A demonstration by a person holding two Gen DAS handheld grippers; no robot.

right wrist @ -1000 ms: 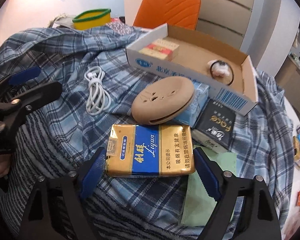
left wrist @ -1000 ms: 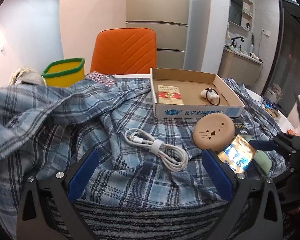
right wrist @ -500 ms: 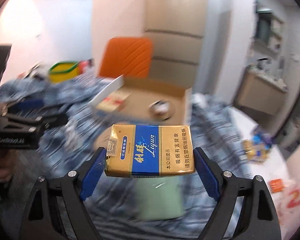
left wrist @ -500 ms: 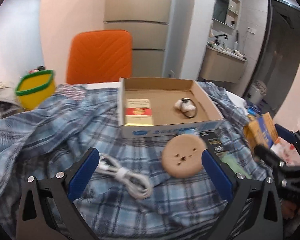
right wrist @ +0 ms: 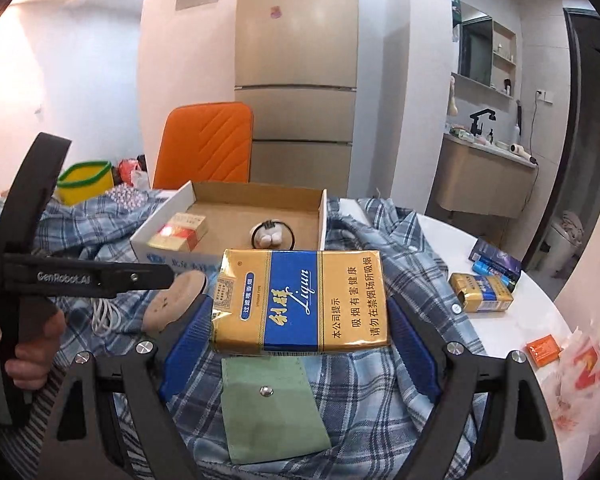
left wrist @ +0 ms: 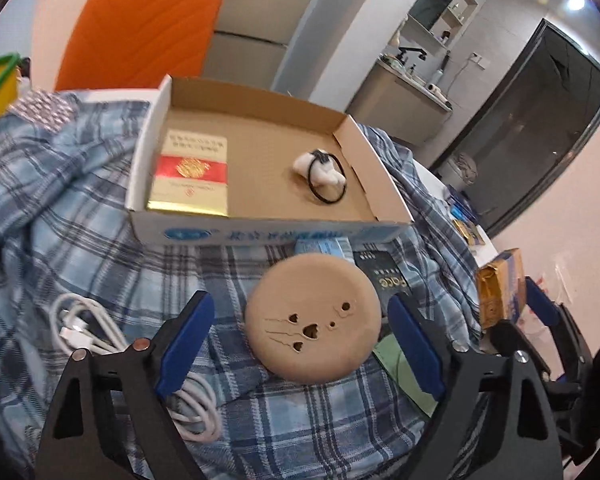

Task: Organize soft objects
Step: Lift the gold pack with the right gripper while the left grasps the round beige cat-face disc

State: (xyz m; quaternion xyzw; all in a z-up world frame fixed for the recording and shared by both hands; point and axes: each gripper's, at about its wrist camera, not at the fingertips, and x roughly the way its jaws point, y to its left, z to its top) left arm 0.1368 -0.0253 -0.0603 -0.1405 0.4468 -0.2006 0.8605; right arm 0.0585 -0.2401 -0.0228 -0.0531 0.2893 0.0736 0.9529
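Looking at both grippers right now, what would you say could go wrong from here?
1. The right gripper holds the gold and blue pack in the air by its ends only; a soft pack might crumple or slip.
2. The left gripper's jaws are closing around the round tan pad, which lies on loose plaid cloth; they could pinch the cloth too.
3. The white cable by the left jaw could snag.

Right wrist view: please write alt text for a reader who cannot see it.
The right gripper holds a gold-and-blue pack above a plaid cloth and green pouch. Behind stands an open box; the left gripper enters from the left.
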